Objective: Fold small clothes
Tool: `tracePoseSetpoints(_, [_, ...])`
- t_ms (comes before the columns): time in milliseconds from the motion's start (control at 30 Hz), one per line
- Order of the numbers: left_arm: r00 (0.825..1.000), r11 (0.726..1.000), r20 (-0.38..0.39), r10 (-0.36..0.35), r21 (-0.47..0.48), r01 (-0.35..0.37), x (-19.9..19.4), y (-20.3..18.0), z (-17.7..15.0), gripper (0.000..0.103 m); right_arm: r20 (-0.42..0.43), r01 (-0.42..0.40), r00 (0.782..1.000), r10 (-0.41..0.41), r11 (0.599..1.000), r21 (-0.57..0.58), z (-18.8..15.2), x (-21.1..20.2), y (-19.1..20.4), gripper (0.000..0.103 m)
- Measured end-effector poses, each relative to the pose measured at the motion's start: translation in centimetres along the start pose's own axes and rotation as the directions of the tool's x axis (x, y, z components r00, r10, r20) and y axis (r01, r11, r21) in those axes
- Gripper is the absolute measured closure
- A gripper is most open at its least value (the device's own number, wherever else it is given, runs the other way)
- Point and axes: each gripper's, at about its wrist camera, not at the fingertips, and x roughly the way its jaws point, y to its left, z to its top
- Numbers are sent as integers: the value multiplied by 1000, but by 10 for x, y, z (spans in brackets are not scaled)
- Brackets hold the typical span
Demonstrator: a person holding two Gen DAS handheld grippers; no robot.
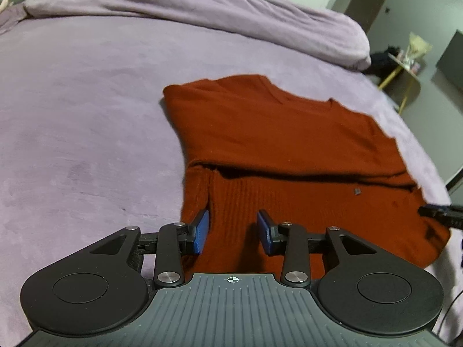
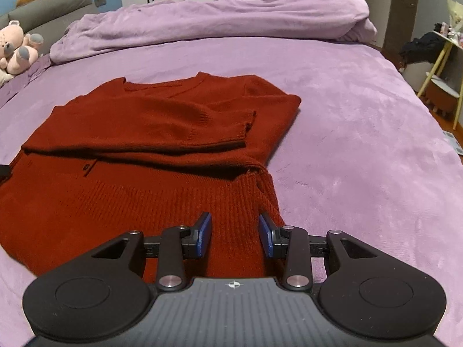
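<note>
Currently both grippers sit low at the near hem of the red sweater (image 2: pixel 139 150), one at each bottom corner. Left gripper (image 1: pixel 233 231): jaws parted, blue pads (image 1: pixel 201 231) straddling the ribbed hem near the garment's left side edge; nothing is pinched between them that can be seen. Right gripper (image 2: pixel 235 235): jaws likewise parted, pads (image 2: pixel 265 235) over the ribbed hem at the right corner, with the outer pad close to the sweater's side edge; whether either pad touches the knit cannot be told. In the left wrist view the tip of the right gripper shows at the far right margin, just at the sweater's edge. The sweater lies flat on the purple bedsheet (image 2: pixel 361 133), neckline pointing away from the grippers, both sleeves folded across the chest, their cuffs overlapping near the middle right. A small dark button (image 1: pixel 357 191) sits on the lower front. Edges: hem nearest the grippers, shoulders farthest. Bare sheet stretches wide to the left of the garment in the left view and to the right in the right view. Beyond the neckline lies more sheet, then a bunched purple duvet (image 2: pixel 220 20) across the far side. A pink plush toy (image 2: pixel 17 49) rests at the far left by the headboard.
</note>
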Motion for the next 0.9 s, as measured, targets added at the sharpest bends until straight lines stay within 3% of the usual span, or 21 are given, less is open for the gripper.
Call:
tracePoseSetpoints(267, [999, 1000, -37, 17, 11, -17, 6, -1, 2, 59, 17, 4, 1000, -3, 998, -63, -1, -3, 6, 93])
tracePoseSetpoints(333, [998, 1000, -53, 21, 18, -20, 7, 0, 2, 53, 28, -1, 1000, 3, 998, -69, -1, -4, 7, 95])
tracePoseSetpoints(467, [996, 999, -86, -18, -34, 15, 16, 7, 2, 52, 26, -10, 1000, 11, 999, -43, -1, -3, 4, 94])
tracePoseSetpoints(500, [996, 999, -87, -22, -48, 18, 16, 7, 3, 54, 23, -10, 1000, 10, 999, -37, -1, -1, 4, 93])
tracePoseSetpoints(600, [996, 997, -78, -38, -64, 33, 14, 4, 5, 75, 19, -9, 1000, 9, 1000, -25, 0, 1, 2, 92])
tracePoseSetpoints(767, [998, 1000, -63, -1, -5, 0, 9, -9, 6, 89, 1, -5, 1000, 5, 999, -36, 5, 7, 4, 90])
tracePoseSetpoints(900, [999, 1000, -45, -28, -7, 28, 0, -10, 9, 94, -12, 15, 1000, -15, 1000, -28, 4, 6, 2, 82])
